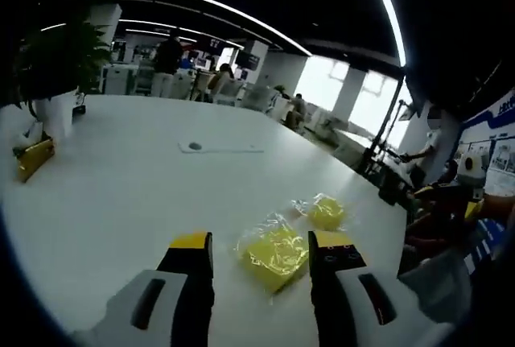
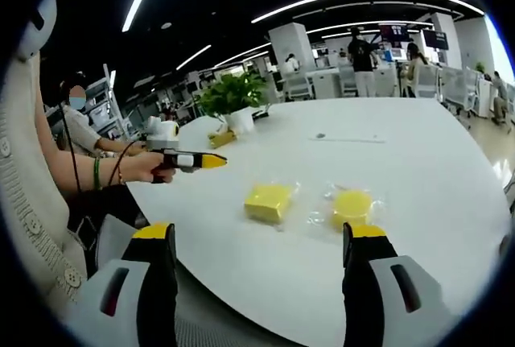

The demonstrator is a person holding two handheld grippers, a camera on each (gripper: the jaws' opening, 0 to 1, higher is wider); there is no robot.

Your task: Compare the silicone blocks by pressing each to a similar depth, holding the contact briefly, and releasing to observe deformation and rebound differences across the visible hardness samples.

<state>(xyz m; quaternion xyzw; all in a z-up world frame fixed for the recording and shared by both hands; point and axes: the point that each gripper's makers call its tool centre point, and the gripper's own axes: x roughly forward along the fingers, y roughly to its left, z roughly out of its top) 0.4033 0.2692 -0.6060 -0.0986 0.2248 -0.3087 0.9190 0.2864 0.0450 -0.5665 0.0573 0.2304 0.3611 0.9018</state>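
Lying on the white bench (image 2: 418,154) are two bagged yellow silicone blocks: a square block (image 2: 268,201) and a round block (image 2: 352,204); both grippers, left gripper (image 1: 261,244) and right gripper (image 2: 257,236), hover with fingers released.

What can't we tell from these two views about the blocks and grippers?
- Hardness labels: too small in both views; wrap glare hides the square block and round block.
- Block undersides: hidden against the table.
- Left gripper in right gripper view: jaw gap too small to read.
- Table's near edge: cut off by the right gripper.
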